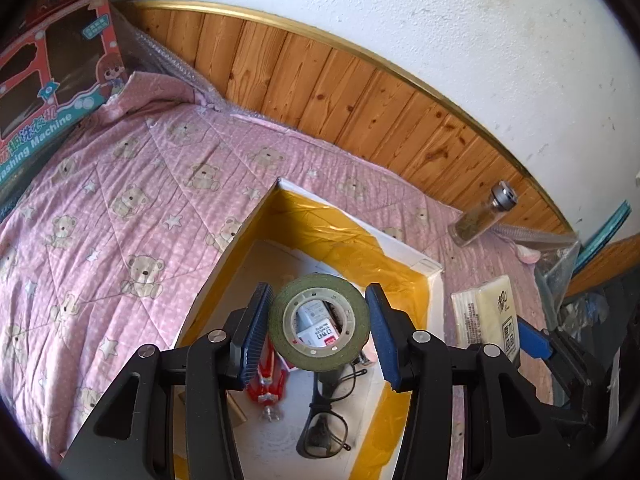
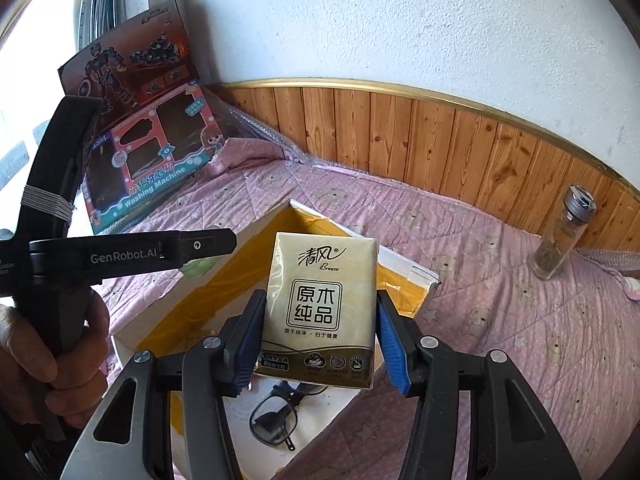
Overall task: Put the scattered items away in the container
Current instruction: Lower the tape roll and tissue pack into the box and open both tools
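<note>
Between the blue pads of the left gripper (image 1: 318, 288): a green tape roll (image 1: 319, 322), pinched across its rim with the hole facing the camera, so held on edge rather than flat. Straight beyond and below those fingers, the open white box (image 1: 400, 248) with its yellow-taped inner walls; glasses (image 1: 328, 420), a red item (image 1: 266, 384) and a small labelled pack already lying on its floor. Directly over the box interior then, with nothing left to line up sideways. Likely calls only for a short lowering and a release, aimed a little away from the lenses. Between the pads of the right gripper (image 2: 320, 294): a tissue pack (image 2: 320, 308), clamped on its two long sides, long axis pointing away from the fingers and printed face up. Beneath its near end, the glasses (image 2: 276, 420) again; beyond its far end, the box's far corner. In the left wrist view, however, seen just to the right of the box's right wall, so probably over the rim or barely outside it. Of the two, nearer to a clean drop on the left. Farther out on the pink bear quilt (image 1: 120, 208), well apart from the box by the wooden panelling, a standing glass bottle (image 2: 564, 236) not yet gathered.
</note>
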Demonstrator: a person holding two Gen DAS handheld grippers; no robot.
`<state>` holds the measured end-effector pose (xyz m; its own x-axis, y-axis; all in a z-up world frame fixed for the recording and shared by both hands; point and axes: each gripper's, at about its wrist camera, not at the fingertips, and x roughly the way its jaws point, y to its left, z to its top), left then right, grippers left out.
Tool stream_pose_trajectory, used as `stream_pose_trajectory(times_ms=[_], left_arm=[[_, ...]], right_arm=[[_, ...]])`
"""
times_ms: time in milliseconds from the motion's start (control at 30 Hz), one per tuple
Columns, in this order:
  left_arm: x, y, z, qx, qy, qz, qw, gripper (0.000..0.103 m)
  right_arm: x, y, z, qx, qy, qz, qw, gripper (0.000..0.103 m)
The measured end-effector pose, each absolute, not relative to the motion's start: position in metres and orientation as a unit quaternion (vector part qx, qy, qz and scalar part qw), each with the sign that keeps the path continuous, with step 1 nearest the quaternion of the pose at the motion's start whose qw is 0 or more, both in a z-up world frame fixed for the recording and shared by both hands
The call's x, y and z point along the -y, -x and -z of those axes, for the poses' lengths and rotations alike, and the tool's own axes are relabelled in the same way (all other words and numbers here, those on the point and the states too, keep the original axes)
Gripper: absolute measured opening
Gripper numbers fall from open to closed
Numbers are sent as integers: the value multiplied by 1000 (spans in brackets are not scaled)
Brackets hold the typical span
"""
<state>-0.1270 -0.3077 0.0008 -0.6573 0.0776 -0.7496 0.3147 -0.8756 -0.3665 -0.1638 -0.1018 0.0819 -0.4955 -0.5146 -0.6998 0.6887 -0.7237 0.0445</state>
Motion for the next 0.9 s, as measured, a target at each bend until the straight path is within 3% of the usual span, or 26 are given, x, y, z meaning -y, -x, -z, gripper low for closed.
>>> stream_pose_trajectory(times_ms=[267, 367, 433, 900], left_arm=[[311, 169, 30, -203, -433, 874, 86, 51], [314, 181, 45, -201, -453, 864, 95, 53], [316, 180, 48, -219, -453, 860, 82, 54], [303, 109, -9, -191, -412, 888, 67, 57]], right_arm=[[121, 203, -47, -146, -386, 847, 336, 55], [126, 214, -33, -167, -378, 857, 308, 68], [122, 218, -28, -154, -386, 857, 305, 70], [78, 150, -51, -109, -407, 830, 365, 70]])
